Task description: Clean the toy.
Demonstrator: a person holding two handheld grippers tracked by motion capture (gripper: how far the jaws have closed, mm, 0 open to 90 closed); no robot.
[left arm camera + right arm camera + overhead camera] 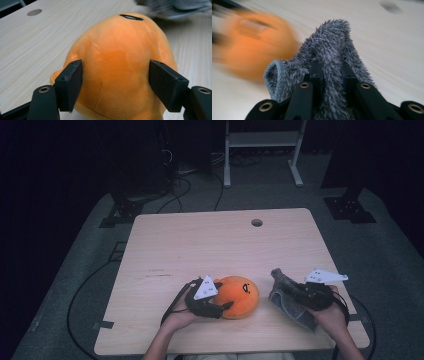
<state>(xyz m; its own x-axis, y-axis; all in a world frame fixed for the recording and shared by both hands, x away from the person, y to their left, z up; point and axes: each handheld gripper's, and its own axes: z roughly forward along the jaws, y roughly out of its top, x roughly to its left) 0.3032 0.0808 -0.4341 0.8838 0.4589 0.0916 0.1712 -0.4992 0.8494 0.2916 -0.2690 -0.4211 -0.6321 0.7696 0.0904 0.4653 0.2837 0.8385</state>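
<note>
A round orange plush toy [240, 295] with a dark stitched face lies near the table's front edge. My left gripper [225, 309] reaches it from the left. In the left gripper view its two pads [72, 80] press on the plush toy's [117, 50] sides, so the left gripper [115, 82] is shut on it. To the right, my right gripper [292, 290] is shut on a grey fuzzy cloth [285, 282], lifted a little off the table. In the right gripper view the cloth [332, 42] bunches up between the jaws of the right gripper [332, 72]. The plush toy [254, 45] is blurred at the left.
The light wooden table [200, 240] has a round hole [257, 222] near its far edge. A white metal stand [262, 140] and cables [180, 185] sit on the floor beyond the table. Dark stand feet [350, 207] flank the far corners.
</note>
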